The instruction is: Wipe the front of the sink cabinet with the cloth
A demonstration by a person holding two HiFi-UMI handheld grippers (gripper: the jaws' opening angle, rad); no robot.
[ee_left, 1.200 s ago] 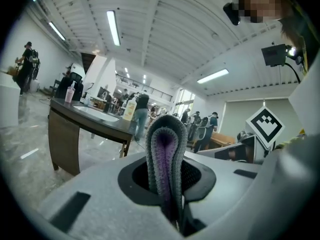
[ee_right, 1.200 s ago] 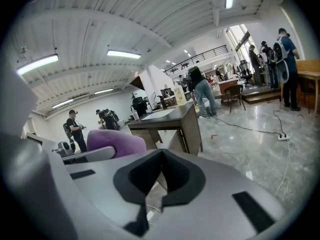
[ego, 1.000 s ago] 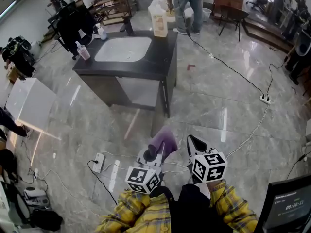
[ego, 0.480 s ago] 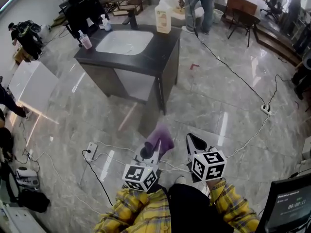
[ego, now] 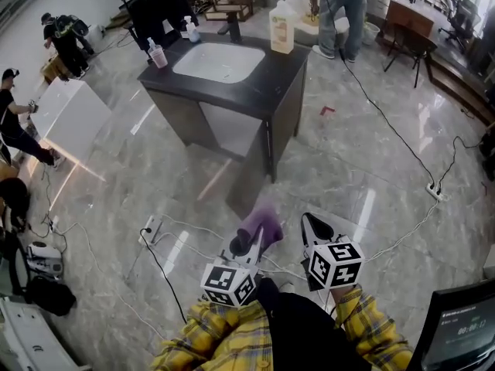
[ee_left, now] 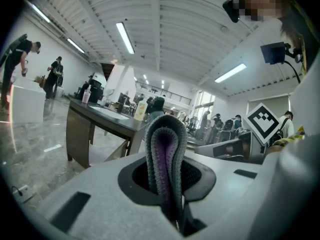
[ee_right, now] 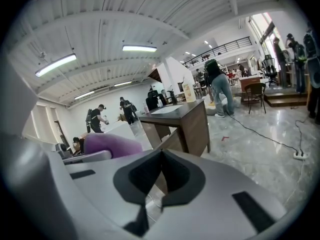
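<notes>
Pinching a soft purple-and-grey knitted cloth at its fold, the left gripper holds it upright in its jaws. The right gripper has jaws pressed together, empty. The dark sink cabinet stands well apart across the floor. Light, limp stuff, I'd say: grip near the fold.

- soft purple cloth, with grey ribbed knit on its outer side
- dark charcoal sink cabinet, with a white oblong basin
- yellow plaid flannel sleeves
- glossy grey marbled floor
</notes>
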